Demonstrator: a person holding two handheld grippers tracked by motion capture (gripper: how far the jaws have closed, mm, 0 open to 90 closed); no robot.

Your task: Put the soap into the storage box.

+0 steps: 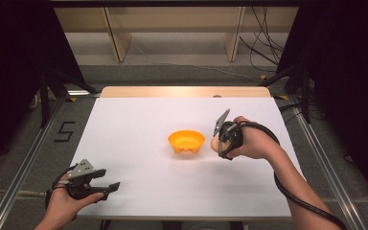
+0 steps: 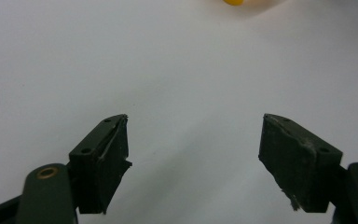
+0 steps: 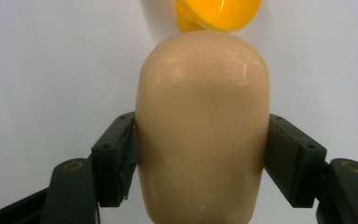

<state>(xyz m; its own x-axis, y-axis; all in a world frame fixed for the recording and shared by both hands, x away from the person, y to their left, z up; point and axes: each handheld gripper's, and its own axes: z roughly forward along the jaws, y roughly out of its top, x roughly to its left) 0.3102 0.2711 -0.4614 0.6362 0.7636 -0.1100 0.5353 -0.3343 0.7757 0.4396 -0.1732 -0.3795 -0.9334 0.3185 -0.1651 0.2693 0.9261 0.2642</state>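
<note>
Looks like a lab recording bay: white table point(image 1: 139, 182) on a metal frame point(image 1: 21, 172), black curtains point(image 1: 9, 57), loose cables point(image 1: 263, 48), taped floor mark point(image 1: 63, 131).

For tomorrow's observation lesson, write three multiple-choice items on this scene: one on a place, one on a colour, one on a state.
1. Where is the bowl?
A. Near the table's middle
B. At its left edge
C. On the floor

2. What colour is the bowl?
A. Blue
B. Orange
C. Green

3. What state is the right tool in?
A. Open and empty
B. Lying on the table
C. Shut on the egg-shaped piece

Answers: 1 A, it sits centrally on the white table. 2 B, plainly orange. 3 C, both pads press the beige piece's sides.
</note>
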